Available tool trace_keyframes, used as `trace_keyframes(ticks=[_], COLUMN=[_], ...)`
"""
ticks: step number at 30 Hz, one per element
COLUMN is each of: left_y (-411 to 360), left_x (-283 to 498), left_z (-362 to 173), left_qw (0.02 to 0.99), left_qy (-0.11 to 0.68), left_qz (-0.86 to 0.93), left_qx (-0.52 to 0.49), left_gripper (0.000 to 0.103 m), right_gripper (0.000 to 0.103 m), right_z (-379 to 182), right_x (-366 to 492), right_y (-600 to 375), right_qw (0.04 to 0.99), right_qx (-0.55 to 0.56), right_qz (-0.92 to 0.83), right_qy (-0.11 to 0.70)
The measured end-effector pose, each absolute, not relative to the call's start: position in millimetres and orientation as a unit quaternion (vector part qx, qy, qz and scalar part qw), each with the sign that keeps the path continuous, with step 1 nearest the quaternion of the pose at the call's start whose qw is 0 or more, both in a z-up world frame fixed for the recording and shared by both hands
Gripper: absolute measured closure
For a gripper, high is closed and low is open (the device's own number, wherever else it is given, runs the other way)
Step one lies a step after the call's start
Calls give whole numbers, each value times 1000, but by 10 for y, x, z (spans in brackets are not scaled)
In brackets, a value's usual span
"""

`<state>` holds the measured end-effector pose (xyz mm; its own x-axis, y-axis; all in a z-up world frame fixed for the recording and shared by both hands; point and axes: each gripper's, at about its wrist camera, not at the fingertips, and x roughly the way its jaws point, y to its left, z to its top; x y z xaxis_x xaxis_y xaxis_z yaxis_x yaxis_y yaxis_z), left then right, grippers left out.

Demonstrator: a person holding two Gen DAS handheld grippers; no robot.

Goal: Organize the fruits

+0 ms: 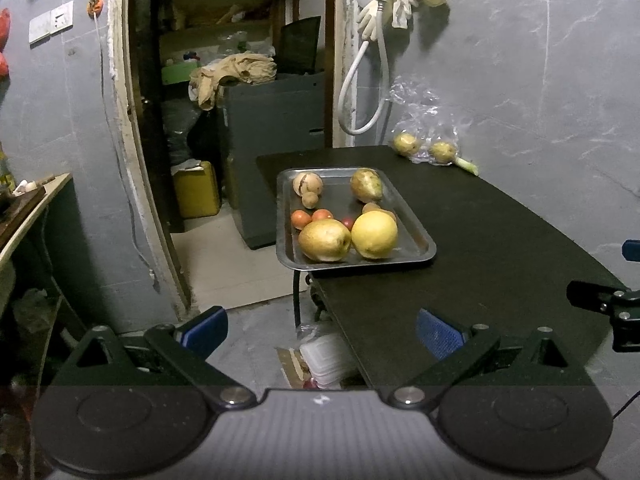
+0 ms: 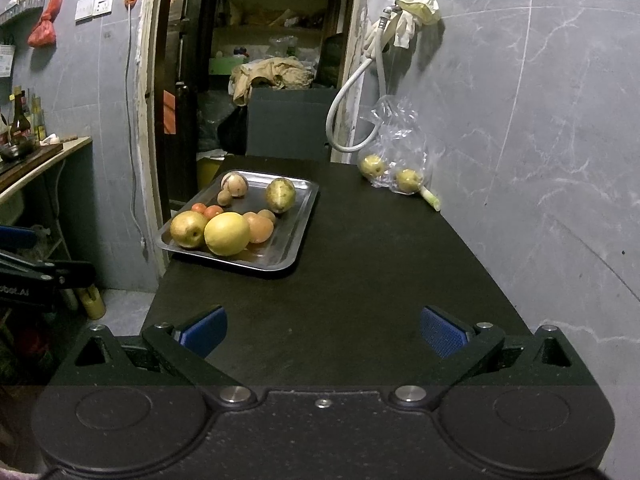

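Left tool (image 1: 322, 330): lower centre of the left wrist view, fingers spread wide, nothing between the blue pads (image 1: 206, 330). It hangs over the floor at the near left corner of the bench (image 1: 500, 248)

Right tool (image 2: 324, 330): lower centre of the right wrist view, fingers likewise spread wide and holding nothing. It hangs over the near end of the bench (image 2: 360, 280), clear of the surface items

Metal tray (image 2: 298, 226): centre left of the right wrist view, on the left edge of the bench, one corner overhanging. Contents, near to far:
- a large yellow fruit (image 2: 227, 233) and a brownish pear (image 2: 189, 229), side by side at the near end, touching
- an orange fruit (image 2: 260, 229) just behind the yellow fruit
- small red tomatoes (image 2: 213, 211) behind the pear
- a second pear (image 2: 281, 195) and a pale cracked fruit (image 2: 235, 184) at the far end

Clear plastic bag (image 2: 400, 140): upper centre, at the far end of the bench against the wall, holding two small pears (image 2: 409, 180)

A white hose (image 2: 352, 100) hangs on the wall above the bag
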<state>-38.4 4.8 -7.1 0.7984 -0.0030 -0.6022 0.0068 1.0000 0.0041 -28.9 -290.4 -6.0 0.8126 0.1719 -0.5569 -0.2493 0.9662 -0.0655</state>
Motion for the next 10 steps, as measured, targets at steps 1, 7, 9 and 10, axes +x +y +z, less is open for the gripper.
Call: trace_keyframes(ticks=[1, 7, 9, 10], left_y=[59, 119, 143, 150], left_x=[-390, -405, -405, -401], left_z=[-73, -87, -95, -97], left_qw=[948, 947, 947, 947], left_qy=[318, 320, 321, 322], left_qz=[-4, -4, -4, -4], left_qx=[3, 1, 1, 0], left_gripper=[1, 0, 0, 0], right_gripper=[1, 1, 1, 1], right_z=[-75, -112, -88, -91], right_x=[-307, -378, -453, -475], right_y=[-2909, -3002, -2970, -3001], right_qw=[949, 949, 949, 949], right_qx=[-68, -72, -74, -74], right_qz=[111, 110, 109, 108], right_qy=[286, 288, 288, 288])
